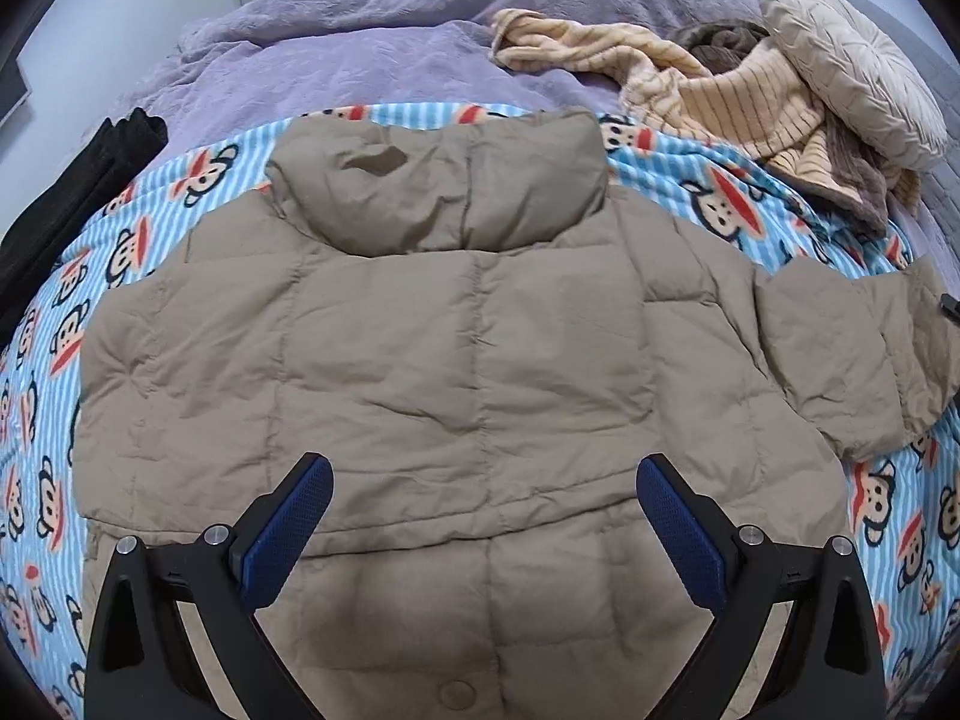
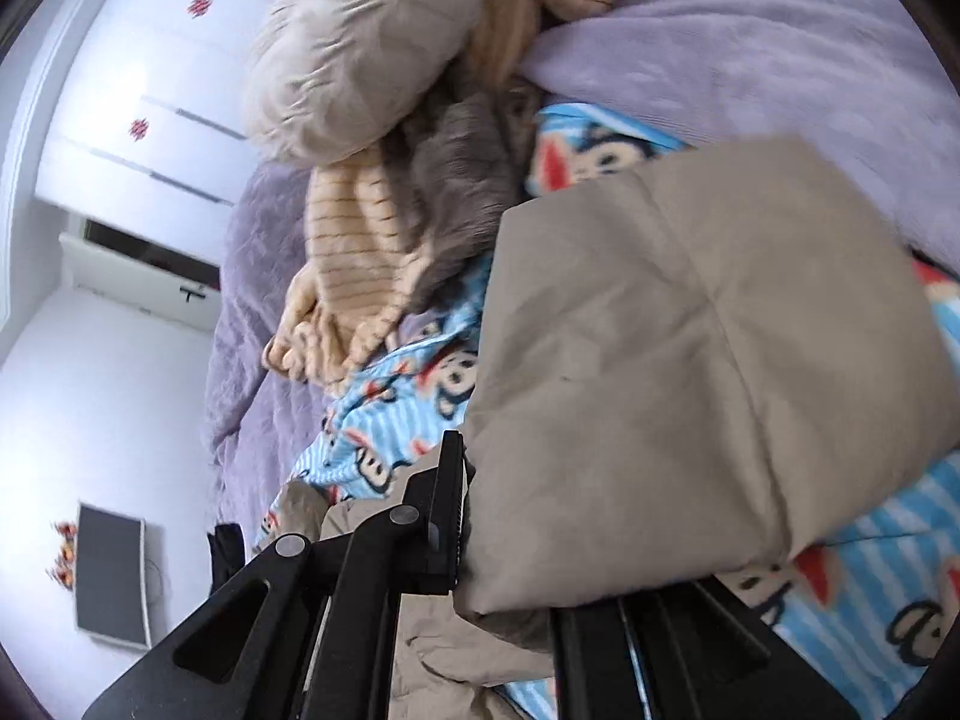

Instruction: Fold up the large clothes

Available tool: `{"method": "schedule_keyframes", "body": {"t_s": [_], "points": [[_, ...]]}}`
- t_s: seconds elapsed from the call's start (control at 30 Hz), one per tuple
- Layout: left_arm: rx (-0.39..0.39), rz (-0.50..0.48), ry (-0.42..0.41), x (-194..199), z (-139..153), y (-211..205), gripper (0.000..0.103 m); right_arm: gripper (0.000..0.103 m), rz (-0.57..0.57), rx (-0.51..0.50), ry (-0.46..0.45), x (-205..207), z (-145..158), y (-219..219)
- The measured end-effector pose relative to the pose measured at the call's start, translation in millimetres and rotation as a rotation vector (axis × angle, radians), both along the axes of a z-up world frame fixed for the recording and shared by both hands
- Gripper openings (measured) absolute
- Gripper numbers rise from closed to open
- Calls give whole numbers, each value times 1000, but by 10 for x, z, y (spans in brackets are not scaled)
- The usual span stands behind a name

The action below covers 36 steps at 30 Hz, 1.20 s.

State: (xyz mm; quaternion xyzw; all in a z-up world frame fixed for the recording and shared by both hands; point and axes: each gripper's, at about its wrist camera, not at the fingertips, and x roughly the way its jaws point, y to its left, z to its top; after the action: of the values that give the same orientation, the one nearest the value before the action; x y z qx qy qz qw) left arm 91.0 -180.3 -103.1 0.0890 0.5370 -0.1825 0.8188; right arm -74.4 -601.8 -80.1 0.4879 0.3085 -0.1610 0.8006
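Note:
A khaki puffer jacket (image 1: pixel 456 330) lies back-up on the bed, hood at the far end. My left gripper (image 1: pixel 485 468) hovers open over its lower back, blue pads (image 1: pixel 288 534) wide apart with nothing between them. The jacket's right sleeve (image 1: pixel 840 360) stretches out to the right edge of the left wrist view. In the right wrist view that sleeve (image 2: pixel 690 360) is raised off the bed, and my right gripper (image 2: pixel 504 516) is shut on its cuff end. One finger (image 2: pixel 447 510) shows, while the other is hidden under the fabric.
The jacket rests on a blue striped monkey-print blanket (image 1: pixel 750 198) over a purple duvet (image 1: pixel 390 30). A beige striped throw (image 1: pixel 720 96) and a round cream pillow (image 1: pixel 852 60) lie far right. A black garment (image 1: pixel 72 180) lies at the left edge. White cupboard doors (image 2: pixel 150 90) stand beyond.

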Motion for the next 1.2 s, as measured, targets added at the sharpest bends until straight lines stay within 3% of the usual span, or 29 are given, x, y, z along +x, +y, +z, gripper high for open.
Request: {"method": "schedule_keyframes", "body": {"t_s": [0.17, 0.3, 0.47, 0.57, 0.77, 0.9, 0.93, 0.97, 1.03, 1.2], "points": [[-1, 57, -18, 151, 19, 323, 101, 8, 247, -155, -49, 648, 416, 860], [16, 84, -36, 233, 10, 570, 101, 8, 467, -316, -32, 1110, 492, 1797], [25, 124, -31, 344, -44, 894, 101, 8, 683, -390, 58, 1453, 108, 2800], [31, 139, -22, 404, -107, 1041, 102, 8, 738, -384, 140, 1514, -237, 3117], [8, 143, 8, 438, -219, 1136, 101, 8, 712, -297, 250, 1458, -742, 3105], [-21, 135, 22, 459, -247, 1084, 101, 11, 677, -194, 267, 1410, -697, 2959], [-29, 130, 22, 463, -244, 1065, 101, 21, 647, -162, 247, 1353, -644, 2885], [-36, 125, 21, 472, -238, 1047, 102, 45, 615, -140, 229, 1307, -605, 2821], [-51, 117, 22, 501, -225, 1022, 102, 73, 514, -88, 170, 1153, -498, 2628], [-82, 135, 30, 615, -209, 1061, 101, 73, 298, 73, 91, 1072, -509, 2129]]}}
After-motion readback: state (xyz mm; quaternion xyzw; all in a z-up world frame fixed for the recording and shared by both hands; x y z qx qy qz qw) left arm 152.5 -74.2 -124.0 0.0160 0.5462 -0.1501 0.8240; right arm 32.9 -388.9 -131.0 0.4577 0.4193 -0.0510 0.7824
